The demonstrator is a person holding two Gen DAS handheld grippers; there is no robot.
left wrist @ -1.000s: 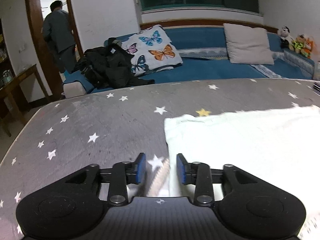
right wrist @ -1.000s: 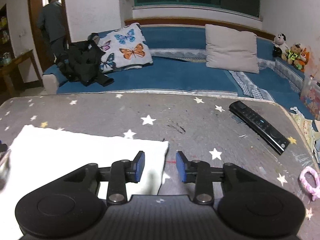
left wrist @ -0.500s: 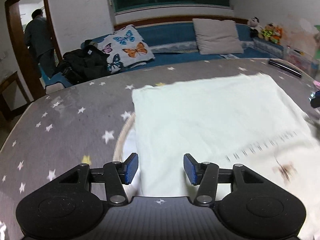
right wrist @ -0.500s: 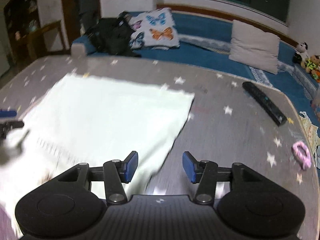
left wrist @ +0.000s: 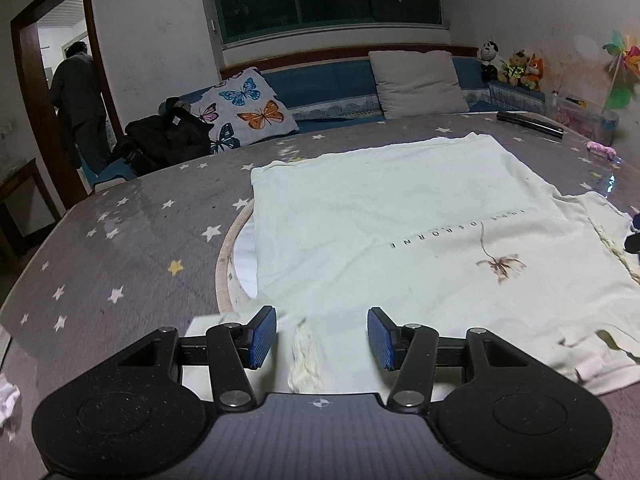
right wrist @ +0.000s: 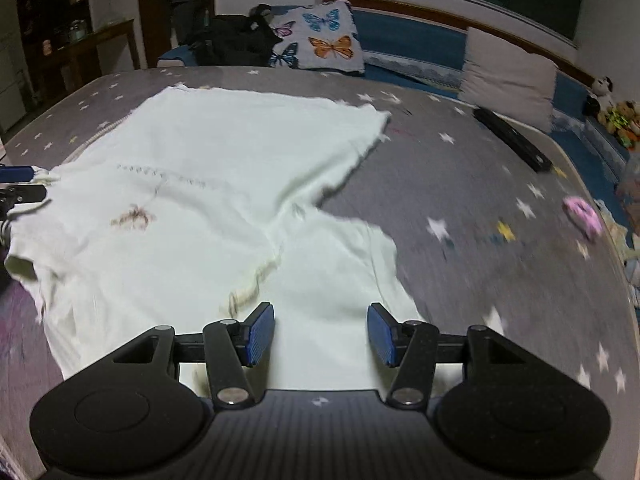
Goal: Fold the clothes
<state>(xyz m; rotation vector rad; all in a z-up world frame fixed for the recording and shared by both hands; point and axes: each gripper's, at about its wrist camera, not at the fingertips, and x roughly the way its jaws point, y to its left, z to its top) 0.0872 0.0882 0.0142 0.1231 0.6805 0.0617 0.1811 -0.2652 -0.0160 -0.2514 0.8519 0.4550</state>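
A pale cream T-shirt (left wrist: 400, 232) lies flat on the grey star-print table, printed side up with a line of letters and a small brown motif. It also shows in the right wrist view (right wrist: 208, 184), with one sleeve spread toward the camera. My left gripper (left wrist: 322, 338) is open and empty above the shirt's near left sleeve edge. My right gripper (right wrist: 321, 334) is open and empty above the right sleeve. The left gripper's blue pad shows at the left edge of the right wrist view (right wrist: 16, 174).
A black remote (right wrist: 512, 138) and a pink hair tie (right wrist: 582, 216) lie on the table right of the shirt. A round white board (left wrist: 236, 256) sticks out from under the shirt's left side. A blue sofa with cushions stands behind the table. A person stands in the doorway (left wrist: 78, 96).
Both grippers have pulled back from the shirt's far hem toward its near end and have opened wider. The whole shirt is now in view.
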